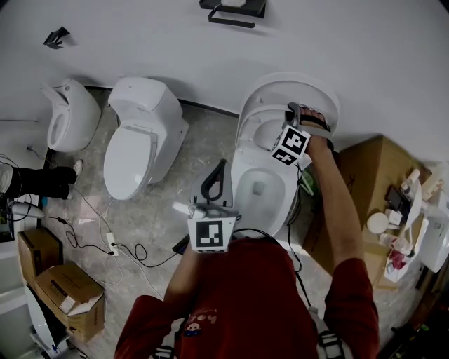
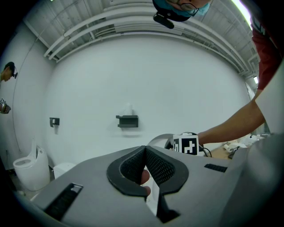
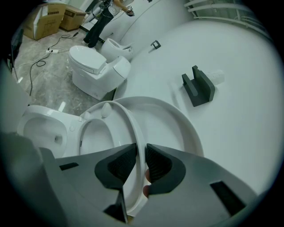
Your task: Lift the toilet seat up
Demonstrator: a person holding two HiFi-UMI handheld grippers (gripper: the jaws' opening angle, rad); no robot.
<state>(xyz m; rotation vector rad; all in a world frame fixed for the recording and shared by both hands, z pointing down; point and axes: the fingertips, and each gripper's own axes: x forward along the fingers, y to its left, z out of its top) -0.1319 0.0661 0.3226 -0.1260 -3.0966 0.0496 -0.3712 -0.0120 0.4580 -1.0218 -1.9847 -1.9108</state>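
Pinched rim of raised toilet seat (image 3: 133,126) w/ R gripper (image 3: 141,150), close to lid (image 3: 179,128); held L gripper (image 2: 145,150) pressed together, empty.

Soft, even, cool light fills all 3 views, and the white wall (image 1: 140,42) reads bright without burning out. A light strip (image 2: 242,8) glares at the top right of the left gripper view. Shadows on the floor (image 1: 161,210) are faint, and the toilet seat (image 3: 133,126) carries a mild sheen. Fisheye distortion bows straight lines and darkens every corner. The left gripper (image 2: 145,146) and right gripper (image 3: 141,144), closest to their lenses, look soft.
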